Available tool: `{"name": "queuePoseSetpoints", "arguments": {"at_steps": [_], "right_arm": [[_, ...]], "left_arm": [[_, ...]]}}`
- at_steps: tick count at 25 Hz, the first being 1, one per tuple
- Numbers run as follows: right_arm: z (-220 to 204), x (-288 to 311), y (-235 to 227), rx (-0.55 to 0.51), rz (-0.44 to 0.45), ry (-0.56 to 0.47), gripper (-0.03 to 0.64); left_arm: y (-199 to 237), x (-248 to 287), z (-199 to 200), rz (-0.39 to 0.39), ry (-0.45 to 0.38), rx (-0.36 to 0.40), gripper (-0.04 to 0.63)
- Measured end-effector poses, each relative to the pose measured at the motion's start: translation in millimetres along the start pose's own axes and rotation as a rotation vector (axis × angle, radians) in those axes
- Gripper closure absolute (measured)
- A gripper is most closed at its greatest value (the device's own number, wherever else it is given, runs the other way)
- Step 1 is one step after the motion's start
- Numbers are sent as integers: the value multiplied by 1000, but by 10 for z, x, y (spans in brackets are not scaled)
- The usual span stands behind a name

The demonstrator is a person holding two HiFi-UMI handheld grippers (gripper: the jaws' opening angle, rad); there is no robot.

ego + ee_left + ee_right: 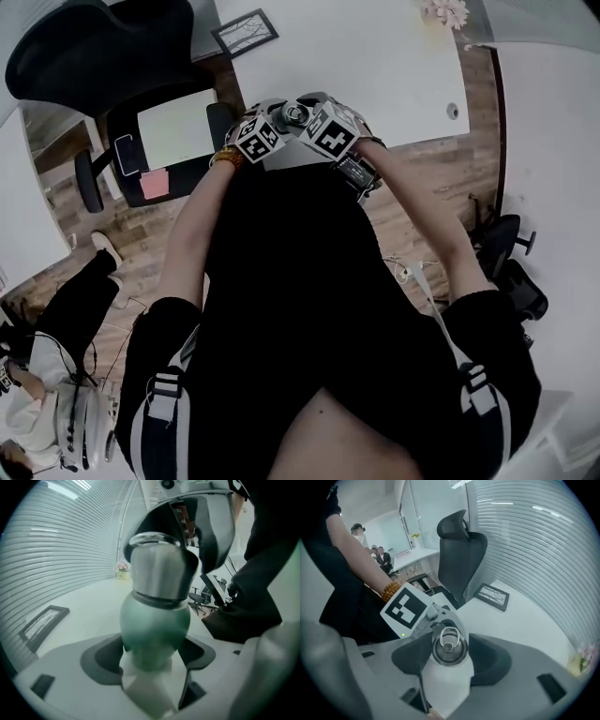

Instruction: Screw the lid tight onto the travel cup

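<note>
Green and brushed steel, the travel cup [154, 620] is lying crosswise between the two grippers, which the person is holding close together in front of the body, above the near edge of the white table [375, 66]. The left gripper [152, 654] is clamping the cup's rounded green body, its dark pads pressing on both sides. The steel lid [159, 569] is pointing away from this gripper toward the other one. The right gripper [450, 654] is meeting the cup end-on. In its own view the lid's round top, with a small metal ring lying on it, is sitting between the two dark pads, and the jaws are standing fairly wide, closed against the lid's rim on either side. Just beyond the lid in that view, the left gripper's marker cube [405, 606] is showing its black-and-white squares, and a bead bracelet [390, 590] is circling the left wrist behind it. In the head view both marker cubes are tilting toward each other, with the cup's end showing between them. On the far left of the table a dark picture frame [244, 33] is lying flat, and at the far right a small bunch of pale flowers [448, 11] is standing. To the left of the table a black office chair [84, 56] is standing on the wooden floor. Slatted window blinds [61, 541] are running along the wall behind the table.
</note>
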State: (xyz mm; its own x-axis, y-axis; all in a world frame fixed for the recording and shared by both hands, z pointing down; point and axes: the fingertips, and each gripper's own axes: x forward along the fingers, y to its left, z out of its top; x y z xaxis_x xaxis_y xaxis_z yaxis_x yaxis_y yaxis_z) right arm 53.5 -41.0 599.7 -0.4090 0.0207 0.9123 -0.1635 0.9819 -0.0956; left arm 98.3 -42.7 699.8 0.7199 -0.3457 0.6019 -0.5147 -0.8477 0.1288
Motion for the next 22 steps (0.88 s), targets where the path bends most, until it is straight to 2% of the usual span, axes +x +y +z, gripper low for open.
{"name": "queuePoseSetpoints", "arguments": {"at_steps": [4, 7, 18, 20, 22], "right_arm": [[-2, 6, 15, -98, -4, 35, 376], [-32, 6, 48, -224, 20, 77, 377], [-183, 30, 231, -1023, 142, 232, 379], [-202, 23, 239, -1092, 141, 232, 379], [-163, 8, 255, -1035, 140, 178, 374]], "left_arm": [[11, 6, -14, 2, 6, -1, 227], [8, 11, -9, 2, 10, 0, 227], [-4, 10, -11, -2, 26, -2, 227], [-7, 11, -7, -2, 27, -4, 227], [-9, 16, -9, -3, 29, -6, 227]]}}
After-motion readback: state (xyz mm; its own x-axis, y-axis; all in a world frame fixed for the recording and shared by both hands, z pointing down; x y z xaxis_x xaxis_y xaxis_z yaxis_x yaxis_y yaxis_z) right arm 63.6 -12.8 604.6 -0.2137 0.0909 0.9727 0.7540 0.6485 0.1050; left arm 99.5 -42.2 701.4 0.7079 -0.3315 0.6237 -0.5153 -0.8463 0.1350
